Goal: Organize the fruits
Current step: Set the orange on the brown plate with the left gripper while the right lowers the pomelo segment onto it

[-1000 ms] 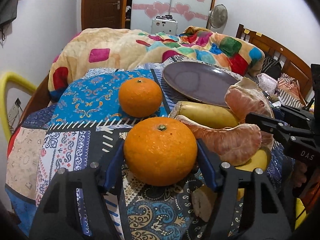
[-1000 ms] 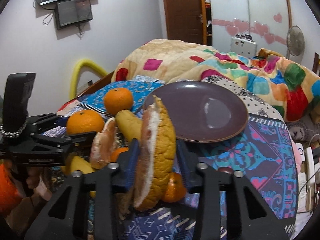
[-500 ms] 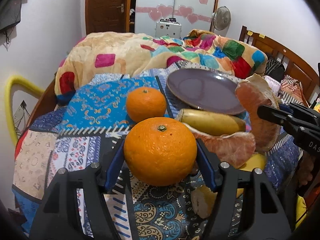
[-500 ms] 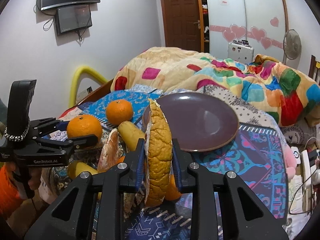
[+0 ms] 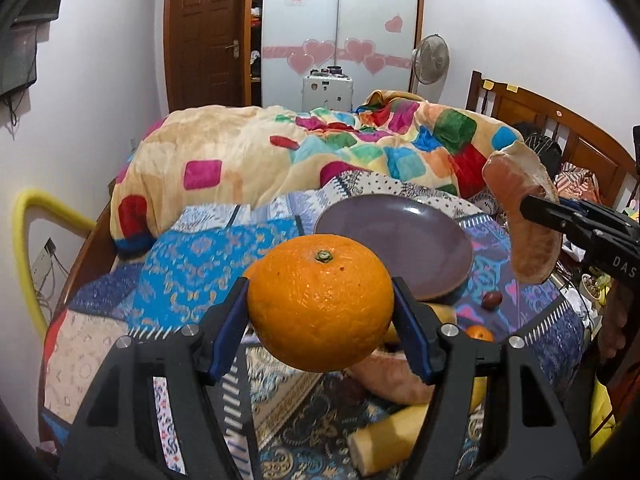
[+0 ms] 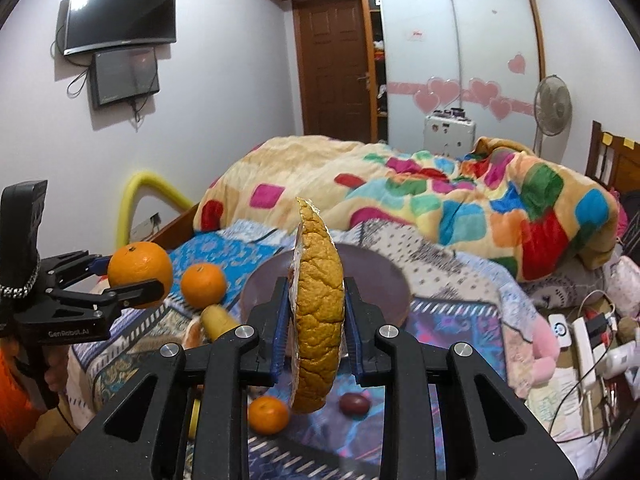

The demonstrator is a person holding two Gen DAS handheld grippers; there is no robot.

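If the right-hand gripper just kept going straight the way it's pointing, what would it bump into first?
Probably the round purple plate, straight ahead behind the pomelo wedge that the right gripper holds. The wedge would arrive first; depth is hard to judge, so it might pass just above the plate.

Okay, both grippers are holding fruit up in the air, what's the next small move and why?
Probably carry the orange in the left gripper forward over the purple plate and lower it. The plate looks bare, and the right gripper, gripping the pomelo wedge, could follow.
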